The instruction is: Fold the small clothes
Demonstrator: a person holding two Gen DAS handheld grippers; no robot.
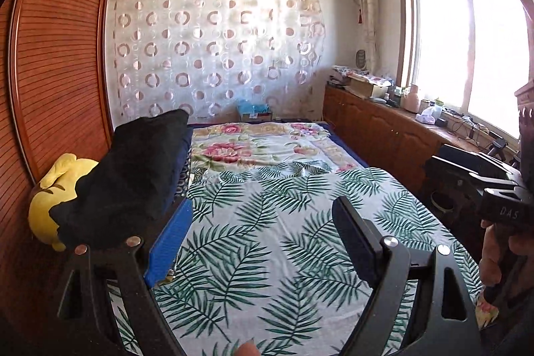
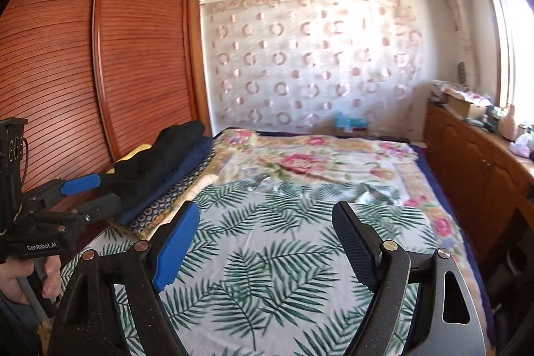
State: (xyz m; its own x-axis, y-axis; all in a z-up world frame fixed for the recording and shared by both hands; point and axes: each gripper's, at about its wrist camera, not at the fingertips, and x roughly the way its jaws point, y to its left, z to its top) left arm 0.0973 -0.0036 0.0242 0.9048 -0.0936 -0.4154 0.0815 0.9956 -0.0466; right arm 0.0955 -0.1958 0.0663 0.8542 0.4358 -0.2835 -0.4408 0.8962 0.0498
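Both grippers are up front with nothing in them; left gripper [image 1: 263, 242] has its fingers spread wide and empty, right gripper [image 2: 267, 242] likewise released, just leaf-print sheet [image 1: 267, 222] showing between the pads; no loose garment in reach that I can see. The clothes are in a stack [image 1: 133, 169] of black and navy pieces at the bed's left edge, against the yellow plush [image 1: 50, 189] by the wardrobe [image 1: 56, 55]; my worry is that grabbing the top black piece drags the whole pile apart, or pinches the sheet along with it, undoing the folds.
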